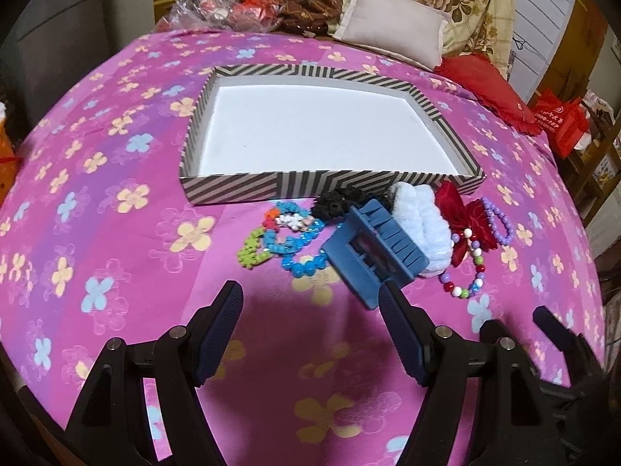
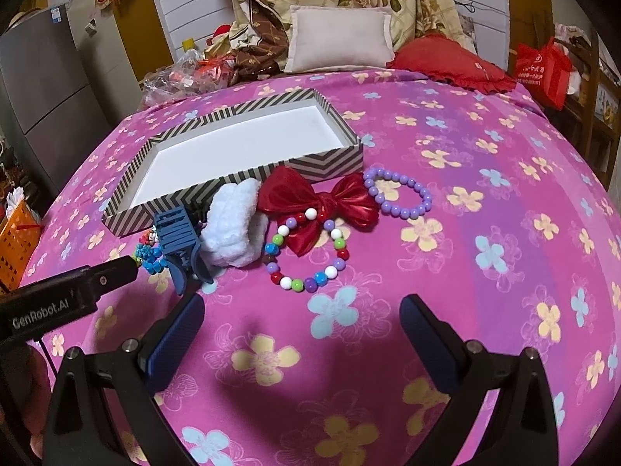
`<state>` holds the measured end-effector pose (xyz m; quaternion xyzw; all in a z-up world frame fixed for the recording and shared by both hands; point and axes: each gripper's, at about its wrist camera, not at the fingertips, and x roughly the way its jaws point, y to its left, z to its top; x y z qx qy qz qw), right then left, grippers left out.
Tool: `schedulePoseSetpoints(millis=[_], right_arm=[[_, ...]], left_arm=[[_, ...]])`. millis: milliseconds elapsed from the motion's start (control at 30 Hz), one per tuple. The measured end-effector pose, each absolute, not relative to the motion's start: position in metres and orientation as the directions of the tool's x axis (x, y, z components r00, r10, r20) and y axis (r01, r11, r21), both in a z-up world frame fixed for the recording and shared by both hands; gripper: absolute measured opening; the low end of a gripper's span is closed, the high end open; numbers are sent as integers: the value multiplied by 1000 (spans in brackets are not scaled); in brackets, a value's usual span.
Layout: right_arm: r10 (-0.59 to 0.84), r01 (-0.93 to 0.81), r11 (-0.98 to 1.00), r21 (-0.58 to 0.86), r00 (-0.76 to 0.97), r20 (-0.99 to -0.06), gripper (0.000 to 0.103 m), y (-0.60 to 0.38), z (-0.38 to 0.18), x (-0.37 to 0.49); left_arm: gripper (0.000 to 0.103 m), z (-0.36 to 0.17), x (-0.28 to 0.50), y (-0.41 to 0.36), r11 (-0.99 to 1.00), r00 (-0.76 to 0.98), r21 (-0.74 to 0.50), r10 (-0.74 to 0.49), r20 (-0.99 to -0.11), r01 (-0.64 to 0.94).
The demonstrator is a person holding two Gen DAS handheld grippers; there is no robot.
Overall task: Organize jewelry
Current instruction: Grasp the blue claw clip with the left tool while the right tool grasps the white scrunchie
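- The striped box [image 1: 233,190] lies open on the pink flowered bedspread [image 1: 97,233]; its white inside holds nothing.
- All the jewelry sits in a cluster just in front of the box's near wall, on the bedspread.
- The blue hair claw [image 1: 372,248] lies tilted at the front of that cluster, in front of the box's near wall, leaning against the white fluffy scrunchie [image 1: 423,217].
- A black scrunchie [image 1: 337,200] touches the box's near wall, just behind the claw.
- A blue bead bracelet [image 1: 302,264] and colourful plastic-piece bracelets [image 1: 268,240] lie in front of the box, to the left of the claw.
- The red bow [image 2: 318,206] rests against the box's near right corner; the multicolour bead bracelet [image 2: 306,252] overlaps its front edge.
- The purple bead bracelet [image 2: 399,194] lies just right of the bow, near the box's right corner.
- The left gripper [image 1: 310,303] hovers low in front of the box, its fingers [image 1: 221,322] spread wide and holding nothing; the right one sits just beside the claw's near end, and I cannot tell whether it touches.
- The right gripper [image 2: 302,322] hovers in front of the box and the multicolour bracelet, fingers [image 2: 423,330] wide apart and empty.
- A beige pillow [image 2: 341,39] and a red cushion [image 2: 450,62] lie beyond the box's far side.
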<state>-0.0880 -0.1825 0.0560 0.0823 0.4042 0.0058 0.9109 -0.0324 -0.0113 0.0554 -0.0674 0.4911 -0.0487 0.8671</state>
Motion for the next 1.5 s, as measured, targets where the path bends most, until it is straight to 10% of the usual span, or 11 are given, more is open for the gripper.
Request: schedulePoseSetpoints(millis=[633,933,1133,1500], right_arm=[[97,58,982,181,666,-740,102,-190,50,-84],[120,8,986,165,654,-747,94,-179,50,-78],[146,-19,984,176,644,-751,71,-168,53,-62],[185,-76,982,175,606,-774,66,-128,48,-7]], left_arm=[[60,40,25,-39,947,350,-313,-272,-897,-67],[11,42,25,-27,918,330,-396,-367,-869,-23],[10,55,17,0,913,348,-408,-374,-860,-26],[10,77,11,34,877,348,-481,-447,-824,-12]])
